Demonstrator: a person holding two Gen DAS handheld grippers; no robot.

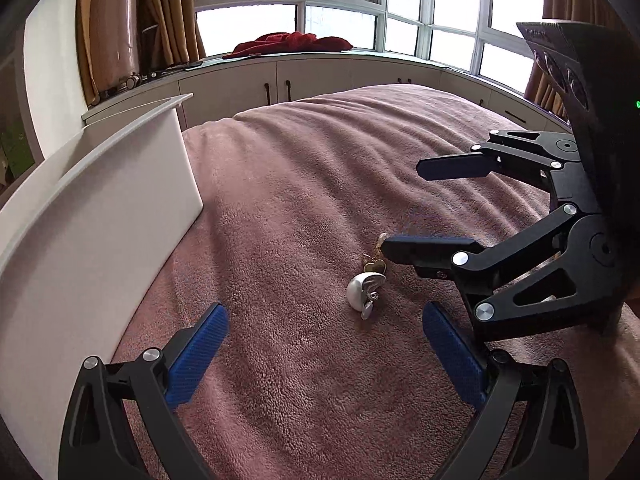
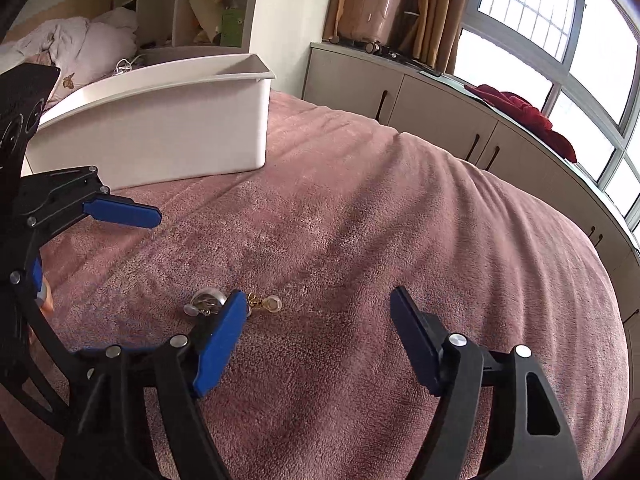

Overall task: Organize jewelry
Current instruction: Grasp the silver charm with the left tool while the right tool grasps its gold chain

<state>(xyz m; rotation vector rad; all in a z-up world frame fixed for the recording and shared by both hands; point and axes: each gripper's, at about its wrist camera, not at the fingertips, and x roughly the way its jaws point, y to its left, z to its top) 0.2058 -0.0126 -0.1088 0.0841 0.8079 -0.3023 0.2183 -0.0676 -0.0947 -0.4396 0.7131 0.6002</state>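
Left wrist view gives you the pink blanket (image 1: 320,168) covering the bed and filling most of the picture, with the white bin (image 1: 92,216) resting on it along the left edge. Your right gripper (image 1: 404,208) reaches in from the right, tilted on its side, its jaws spread and nothing between them; its lower finger tip sits just beside the far end of the jewelry. Your left gripper (image 1: 324,332) hangs over the blanket at the near edge with its blue pads (image 1: 198,354) wide apart and empty. The pearl earring (image 1: 364,286) lies on the blanket in the middle of the scene, just beyond the gap between those pads (a small gold charm (image 1: 374,266) lies touching its far side). From the right wrist view, the earring (image 2: 206,300) lies left of the right gripper's left pad (image 2: 220,344), which hides part of it, and the gold piece (image 2: 264,303) shows just right of that pad.
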